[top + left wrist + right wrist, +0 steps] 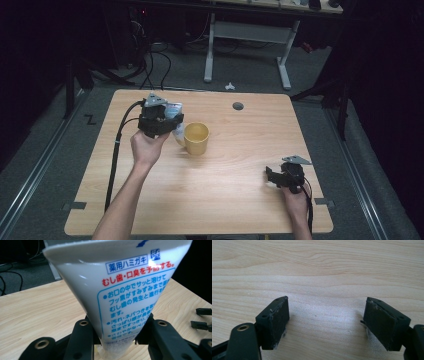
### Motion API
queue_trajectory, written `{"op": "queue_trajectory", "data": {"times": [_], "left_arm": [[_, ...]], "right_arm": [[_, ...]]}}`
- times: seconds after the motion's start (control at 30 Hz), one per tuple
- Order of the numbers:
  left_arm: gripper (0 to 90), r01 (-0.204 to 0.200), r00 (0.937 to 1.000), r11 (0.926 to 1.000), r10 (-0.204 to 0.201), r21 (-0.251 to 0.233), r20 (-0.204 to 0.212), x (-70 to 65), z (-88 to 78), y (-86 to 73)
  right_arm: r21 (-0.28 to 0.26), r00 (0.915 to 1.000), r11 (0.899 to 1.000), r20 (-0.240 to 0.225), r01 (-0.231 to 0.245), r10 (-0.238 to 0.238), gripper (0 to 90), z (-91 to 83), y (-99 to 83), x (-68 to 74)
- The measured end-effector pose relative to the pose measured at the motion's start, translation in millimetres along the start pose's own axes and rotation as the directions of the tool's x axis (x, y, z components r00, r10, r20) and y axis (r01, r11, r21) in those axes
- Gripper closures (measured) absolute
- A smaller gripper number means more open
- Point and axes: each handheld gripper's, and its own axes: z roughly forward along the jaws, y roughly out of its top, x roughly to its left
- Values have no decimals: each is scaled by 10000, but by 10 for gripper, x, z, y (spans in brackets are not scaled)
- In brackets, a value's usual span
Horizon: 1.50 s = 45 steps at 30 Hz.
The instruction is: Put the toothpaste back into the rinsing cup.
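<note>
A: What is the left claw (pixel 172 121) doing?
B: It squeezes a white toothpaste tube (pixel 120 290) with blue and red writing, held up just beside the yellow mug (pixel 196 138) on the wooden worktop (pixel 220 200).
A: And the right claw (pixel 270 175)?
B: It sits low near the worktop's right front corner, well apart from the mug. Its two black jaws are spread wide with nothing between them.

Looking like a dim lab or recording room, light wooden bench (pixel 225 200) standing on grey carpet, black cables (pixel 150 65) trailing across the floor, white-legged desk (pixel 245 30) sitting behind, dark curtained surroundings closing in.
</note>
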Motion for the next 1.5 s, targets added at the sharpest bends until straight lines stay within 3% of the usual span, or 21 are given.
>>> {"op": "queue_trajectory", "data": {"times": [0.8,1.5], "left_arm": [[672,-234,9992,9997,234,-1,318,-150,263,136],[671,-470,9980,9985,458,287,425,-218,546,68]], "right_arm": [[5,10000,10000,1,10,-10,209,-1,0,0],[14,10000,10000,-2,-14,14,209,-2,-1,1]]}}
